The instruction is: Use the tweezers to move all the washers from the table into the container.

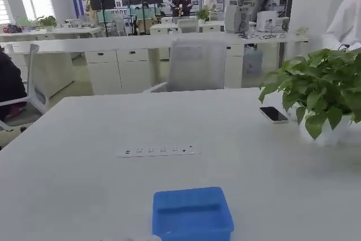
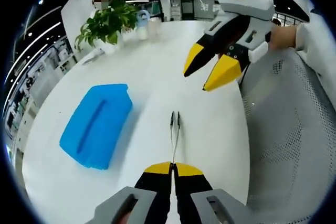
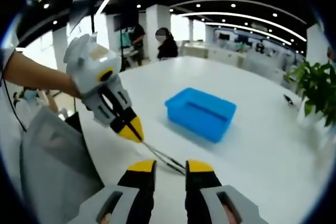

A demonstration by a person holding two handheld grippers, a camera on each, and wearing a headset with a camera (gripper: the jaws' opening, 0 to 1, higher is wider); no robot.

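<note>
A blue plastic container (image 1: 192, 214) stands on the white table (image 1: 84, 156) near its front edge. In the left gripper view my left gripper (image 2: 173, 167) is shut on thin metal tweezers (image 2: 175, 132), which point forward over the table to the right of the container (image 2: 97, 124). My right gripper (image 2: 198, 80) hangs above them at the upper right, its yellow jaws apart. In the right gripper view my right gripper (image 3: 170, 167) is open, and the tweezers (image 3: 163, 157) reach from the left gripper (image 3: 134, 129) to between its jaws. The container (image 3: 202, 111) lies beyond.
A potted plant (image 1: 321, 91) and a phone (image 1: 273, 114) sit at the table's right side. A power strip (image 1: 159, 151) is set into the middle. A grey mesh chair (image 2: 294, 145) stands by the near edge, another chair (image 1: 194, 66) at the far edge.
</note>
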